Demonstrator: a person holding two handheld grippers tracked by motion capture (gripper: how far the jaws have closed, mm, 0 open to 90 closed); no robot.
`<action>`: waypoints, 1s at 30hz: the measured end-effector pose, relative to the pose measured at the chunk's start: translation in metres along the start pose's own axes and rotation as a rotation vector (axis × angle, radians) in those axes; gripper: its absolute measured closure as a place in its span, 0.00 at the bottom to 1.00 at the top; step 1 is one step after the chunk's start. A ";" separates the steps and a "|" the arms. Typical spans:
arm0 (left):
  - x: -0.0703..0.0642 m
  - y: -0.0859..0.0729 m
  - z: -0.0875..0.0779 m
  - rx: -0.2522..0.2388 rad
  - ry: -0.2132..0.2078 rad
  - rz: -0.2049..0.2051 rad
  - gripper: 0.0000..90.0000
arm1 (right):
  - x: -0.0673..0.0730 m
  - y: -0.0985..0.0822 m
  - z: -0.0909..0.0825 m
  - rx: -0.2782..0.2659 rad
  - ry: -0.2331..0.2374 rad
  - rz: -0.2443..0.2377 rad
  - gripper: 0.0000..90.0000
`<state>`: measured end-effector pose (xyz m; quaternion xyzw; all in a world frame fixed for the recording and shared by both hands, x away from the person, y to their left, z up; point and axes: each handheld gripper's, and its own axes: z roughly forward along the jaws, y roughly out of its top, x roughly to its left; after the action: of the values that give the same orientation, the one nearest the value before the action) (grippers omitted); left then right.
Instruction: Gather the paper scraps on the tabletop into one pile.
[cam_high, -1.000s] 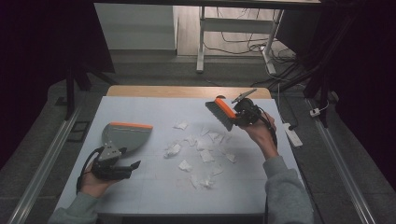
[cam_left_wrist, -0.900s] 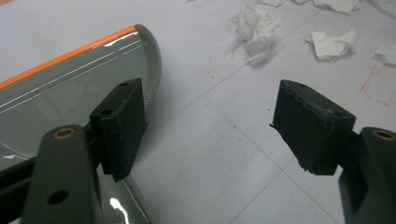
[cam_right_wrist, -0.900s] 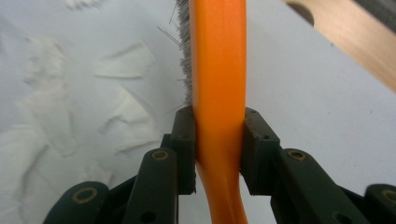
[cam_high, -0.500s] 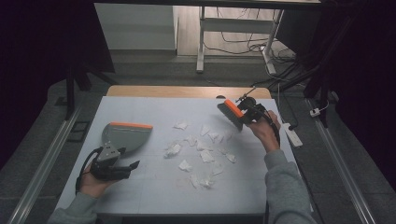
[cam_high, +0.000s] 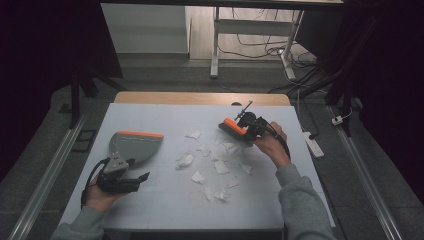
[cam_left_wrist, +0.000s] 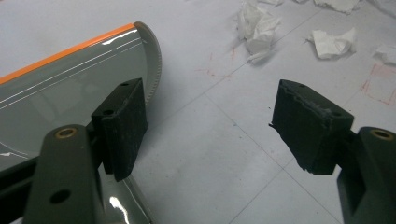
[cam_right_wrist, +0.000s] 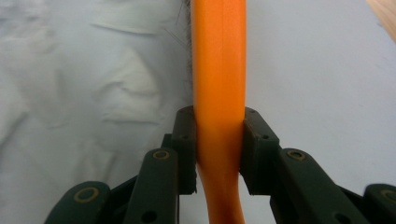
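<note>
A small hand brush with an orange plastic back and dark bristles (cam_high: 234, 131) sits at the right-hand far part of the pale grey table cover (cam_high: 165, 210), its bristle side down at the edge of a scatter of torn white paper scraps (cam_high: 199, 177). The right gripper (cam_high: 248, 131) has its two black jaws pressed against both sides of the brush's orange handle (cam_right_wrist: 219, 93), as the right gripper view shows close up, with crumpled white paper lying just left of the handle in that view. The scraps spread across the middle of the cover, between the brush and a grey plastic dustpan with an orange front lip (cam_high: 134, 145) that lies flat on the left side. The left gripper (cam_high: 142, 177) rests near the person's edge of the table, just beside the dustpan's rear; in the left gripper view its jaws stand wide apart with nothing between them, the left jaw over the dustpan's curved grey edge (cam_left_wrist: 152, 60) and bare cover under the gap. A strip of light wooden tabletop (cam_high: 200, 98) shows beyond the cover's far edge.
</note>
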<state>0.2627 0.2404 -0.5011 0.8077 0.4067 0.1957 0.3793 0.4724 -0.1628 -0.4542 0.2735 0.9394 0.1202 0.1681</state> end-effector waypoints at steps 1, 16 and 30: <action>0.000 0.000 0.000 0.001 -0.001 -0.001 0.30 | 0.005 0.000 -0.002 -0.007 0.013 -0.011 0.79; 0.000 0.000 0.002 0.008 -0.001 0.001 0.30 | -0.008 0.006 -0.029 -0.199 0.064 0.071 0.78; 0.002 -0.002 0.001 0.000 -0.007 -0.004 0.30 | 0.002 0.048 0.016 -0.041 0.036 -0.061 0.78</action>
<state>0.2635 0.2426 -0.5037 0.8076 0.4072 0.1919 0.3810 0.4996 -0.1203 -0.4544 0.2389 0.9476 0.1393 0.1602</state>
